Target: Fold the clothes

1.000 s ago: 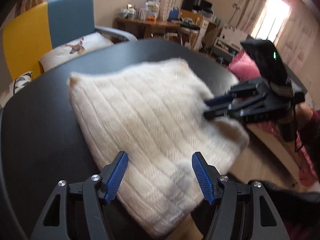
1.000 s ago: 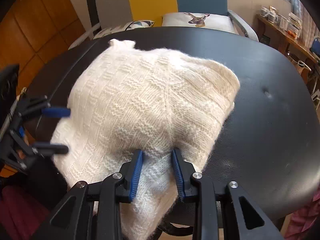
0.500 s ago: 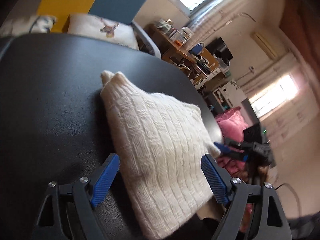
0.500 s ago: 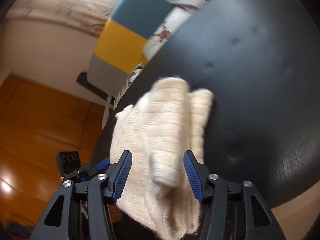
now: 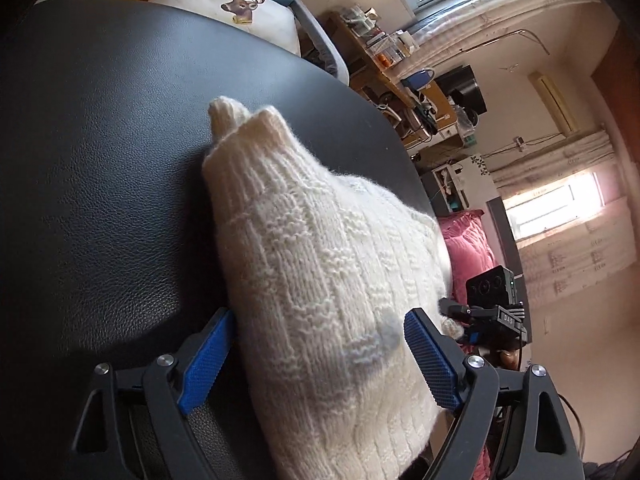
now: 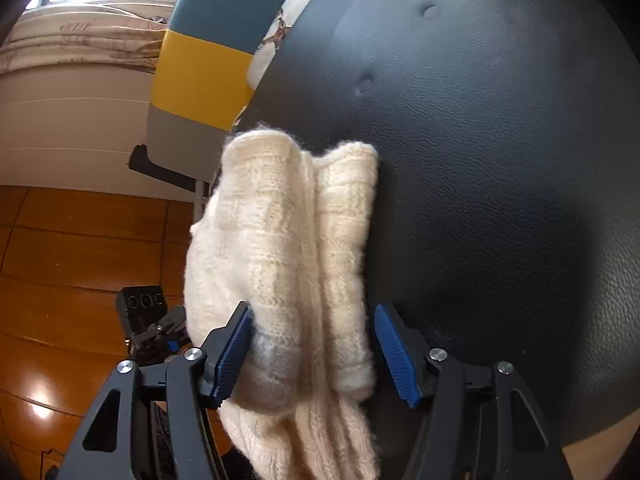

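Observation:
A cream knitted sweater (image 5: 320, 260) lies folded in a thick bundle on the black leather table (image 5: 100, 200). My left gripper (image 5: 320, 360) stands wide, its blue pads on either side of the bundle's near end without squeezing it. From the opposite end, my right gripper (image 6: 314, 356) straddles the sweater (image 6: 288, 220), where two rolled folds show. Its jaws are opening, with the knit still between them. In the left wrist view the right gripper (image 5: 452, 308) peeks past the sweater's far edge. The left gripper (image 6: 160, 332) shows low at the left in the right wrist view.
An armchair (image 6: 200, 68) with yellow, blue and grey panels stands behind the table (image 6: 500, 160), with a deer-print cushion (image 5: 240, 4) on it. A cluttered desk (image 5: 400, 80) and pink bedding (image 5: 468, 248) lie beyond the table's edge. Wooden floor (image 6: 60, 260) lies below.
Both grippers rolled and dropped lower. The right jaws went from a pinch on the sweater's edge to wide apart; the left jaws widened too. The sweater now looks bunched thicker.

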`<state>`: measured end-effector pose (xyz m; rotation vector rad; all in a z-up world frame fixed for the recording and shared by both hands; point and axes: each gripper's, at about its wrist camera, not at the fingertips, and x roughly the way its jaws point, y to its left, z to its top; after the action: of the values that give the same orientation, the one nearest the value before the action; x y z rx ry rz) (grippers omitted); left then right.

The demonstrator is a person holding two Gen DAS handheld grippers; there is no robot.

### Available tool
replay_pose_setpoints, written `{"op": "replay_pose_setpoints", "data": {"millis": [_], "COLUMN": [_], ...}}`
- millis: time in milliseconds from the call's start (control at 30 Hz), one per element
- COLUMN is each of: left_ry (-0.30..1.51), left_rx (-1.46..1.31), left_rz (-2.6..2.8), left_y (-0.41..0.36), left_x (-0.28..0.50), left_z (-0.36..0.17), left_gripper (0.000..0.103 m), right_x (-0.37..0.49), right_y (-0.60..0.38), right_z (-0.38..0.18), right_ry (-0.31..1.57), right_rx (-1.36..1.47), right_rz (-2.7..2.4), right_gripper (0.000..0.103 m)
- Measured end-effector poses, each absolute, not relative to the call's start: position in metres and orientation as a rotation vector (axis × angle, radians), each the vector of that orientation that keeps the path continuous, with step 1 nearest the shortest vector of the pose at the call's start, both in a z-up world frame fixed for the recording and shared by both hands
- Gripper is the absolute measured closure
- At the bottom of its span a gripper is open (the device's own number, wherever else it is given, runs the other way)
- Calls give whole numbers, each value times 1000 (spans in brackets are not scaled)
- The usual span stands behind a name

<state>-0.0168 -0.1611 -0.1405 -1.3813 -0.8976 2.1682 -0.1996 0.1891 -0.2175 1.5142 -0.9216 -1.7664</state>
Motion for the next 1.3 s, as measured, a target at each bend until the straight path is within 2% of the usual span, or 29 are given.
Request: {"op": "replay_pose_setpoints", "data": {"millis": [367,433,500,567,667,733,833,967,1000,1033,1100,1133,1167,1300], "left_ry": [-884,-888,-863,-847,-812,-788,-798,-853,-868,-883,-893,-887,-881,-826], "left_rx": [-1442,-1443,-1435,-1434,-1435,-1432,-1415,-1425,-1445,-1465,-1472,-1467,-1462,-1434], "left_rz": [2118,2118,2145,2161,2190,2209,2238,2237,2226,2214,2199,2200,2202,2238], "left_y": [-149,-148,-147,-146,-142,-137,-135,-140,-140,-141,-143,-143,-143,-140], "left_x": [-31,-30,-28,-27,-27,-33,-31,-33,-34,-36,-37,-36,-34,-30], "left_z": [-153,-154,-151,-148,-143,-142,-146,-152,-155,-157,-158,-156,-154,-145], "left_gripper": [15,22,38,46,48,47,42,28,19,18,18,20,34,50], "right_x": [-199,-199,-198,-198,-194,-189,-191,-198,-198,-198,-198,-198,-197,-188], "right_y": [164,163,162,159,148,143,141,137,137,135,132,129,125,107], "right_z": [-215,-214,-212,-211,-205,-203,-204,-207,-207,-207,-206,-205,-203,-185], "right_ry": [-835,-823,-811,-800,-728,-694,-754,-827,-836,-831,-803,-794,-777,-659], "right_rx": [1492,1488,1487,1478,1430,1397,1411,1482,1484,1484,1495,1500,1500,1475], "right_rz": [-1728,-1738,-1749,-1763,-1807,-1838,-1820,-1755,-1753,-1750,-1755,-1773,-1798,-1911], "right_gripper": [41,41,41,40,40,39,38,37,37,37,46,55,59,67]}}
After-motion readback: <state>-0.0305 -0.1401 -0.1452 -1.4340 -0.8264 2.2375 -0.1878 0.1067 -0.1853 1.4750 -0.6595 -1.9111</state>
